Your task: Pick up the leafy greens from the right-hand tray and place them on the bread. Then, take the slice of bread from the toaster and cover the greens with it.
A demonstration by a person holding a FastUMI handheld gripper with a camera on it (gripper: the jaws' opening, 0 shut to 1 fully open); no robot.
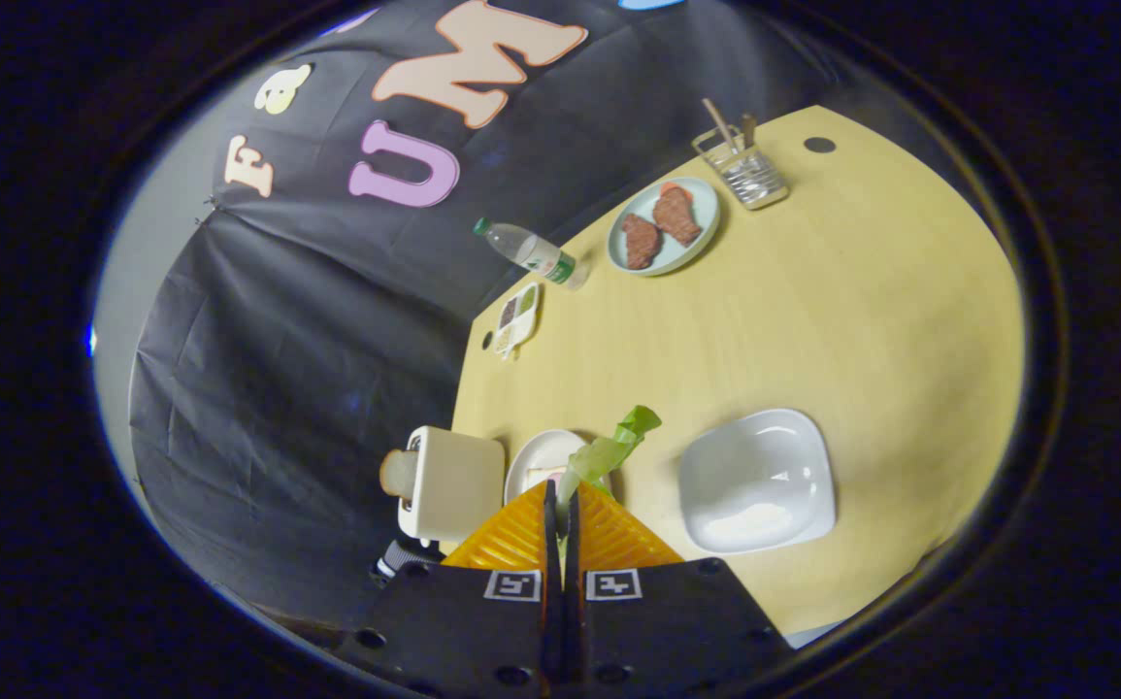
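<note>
My gripper is shut on the leafy greens, which stick out ahead of the fingertips and hang above the yellow table. Just beyond the fingers, partly hidden by them, lies a round white plate with a slice of bread on it. Beside that plate stands a white toaster with a bread slice poking out of its slot. On the other side of the greens sits a square white tray with nothing in it.
Farther along the table are a pale blue plate with two meat patties, a wire utensil holder, a lying water bottle and a small divided dish near the table edge.
</note>
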